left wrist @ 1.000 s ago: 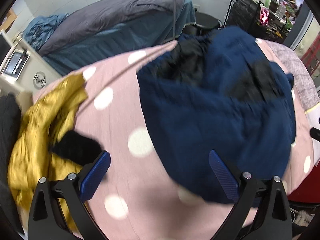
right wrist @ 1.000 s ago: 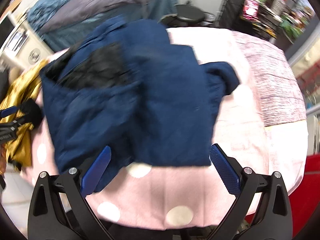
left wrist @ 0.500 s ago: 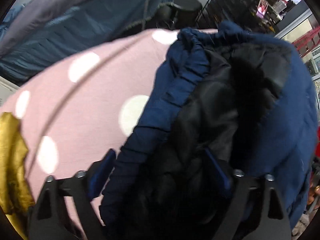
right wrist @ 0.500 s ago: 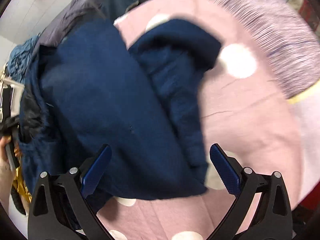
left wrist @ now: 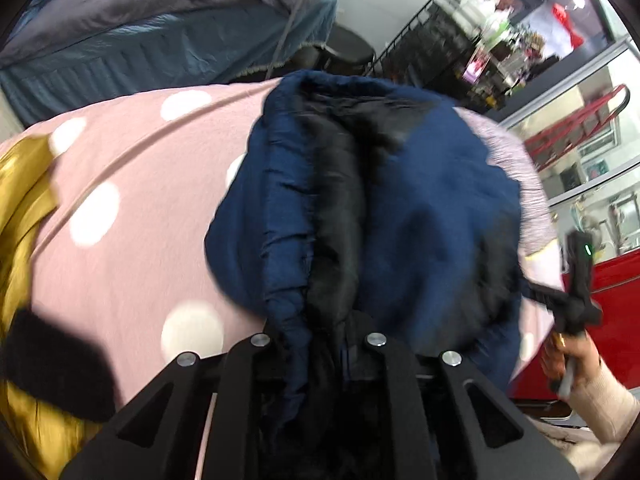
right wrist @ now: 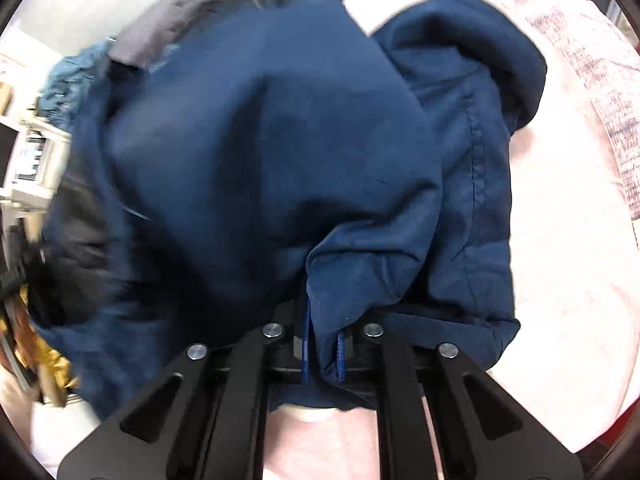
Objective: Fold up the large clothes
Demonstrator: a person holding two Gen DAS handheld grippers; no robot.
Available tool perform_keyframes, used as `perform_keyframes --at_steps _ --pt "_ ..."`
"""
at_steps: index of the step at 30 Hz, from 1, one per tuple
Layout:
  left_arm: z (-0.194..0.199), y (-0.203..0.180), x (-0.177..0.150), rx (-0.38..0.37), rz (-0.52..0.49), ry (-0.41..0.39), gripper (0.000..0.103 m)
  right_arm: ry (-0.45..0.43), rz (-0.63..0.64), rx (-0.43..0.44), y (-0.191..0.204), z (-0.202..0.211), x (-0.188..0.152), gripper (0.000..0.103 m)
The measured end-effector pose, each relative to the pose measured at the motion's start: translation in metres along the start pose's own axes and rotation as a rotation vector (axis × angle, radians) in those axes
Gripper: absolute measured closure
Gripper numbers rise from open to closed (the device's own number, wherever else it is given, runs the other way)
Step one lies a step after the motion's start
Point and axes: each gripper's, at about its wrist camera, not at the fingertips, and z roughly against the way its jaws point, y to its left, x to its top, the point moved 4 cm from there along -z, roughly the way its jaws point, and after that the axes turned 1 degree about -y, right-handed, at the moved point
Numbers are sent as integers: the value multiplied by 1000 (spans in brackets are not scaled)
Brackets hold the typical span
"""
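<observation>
Navy jacket (right wrist: 256, 152) pinched in right gripper (right wrist: 323, 356).

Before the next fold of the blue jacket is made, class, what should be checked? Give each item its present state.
1. Left hand-held gripper shut on the jacket: ok, fabric bunched between its fingers.
2. Right hand-held gripper shut on the jacket's edge: ok.
3. Jacket lying flat: not ok, it is rumpled, with black lining showing.
4. Sleeve tucked in: not ok, it lies crumpled at one side.
5. Yellow garment apart from the jacket: ok, pink spotted sheet shows between them.
6. Each grip holds a single layer: cannot tell.
</observation>
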Motion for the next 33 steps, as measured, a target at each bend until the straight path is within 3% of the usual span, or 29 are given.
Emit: perform_keyframes --at_steps 3,6,9,11,14,15,17,18,20,21,23,25,28,30,33 --pt "52 -4 -43 26 0 -31 90 -60 72 83 23 38 6 95" --pt "66 -2 -97 135 -20 39 90 -88 140 154 40 71 1 95" --pt "40 3 -164 134 53 176 90 -57 193 149 42 84 -20 96" --pt "11 6 -216 183 85 283 89 -3 201 130 31 85 -43 96" --pt "-1 10 -240 251 125 306 78 100 108 41 -20 77 -92 96" --pt "1 12 -236 264 161 291 73 127 69 9 -33 76 -105 95" --pt "18 9 -212 270 172 227 51 167 -34 -49 -71 74 -129 88" --pt "27 5 -198 269 154 185 44 169 -69 -52 -80 75 -133 84" --pt "57 -12 -157 276 60 75 16 156 -120 -77 -91 79 -138 70" --pt "68 -21 -141 270 7 37 13 141 -129 -76 -91 82 -134 66" --pt "95 -36 -118 272 -108 -16 7 76 -140 -71 -89 95 -125 44" --pt "103 -45 -94 297 -224 -55 6 14 -143 -100 -84 115 -125 34" --pt "95 -54 -57 349 -329 -88 6 -96 -153 -165 -82 144 -108 32" --pt "64 -64 -14 352 -364 -119 6 -143 -160 -180 -76 157 -96 31" --pt "12 -85 43 316 -393 -132 6 -152 -146 -66 -43 161 -71 28"
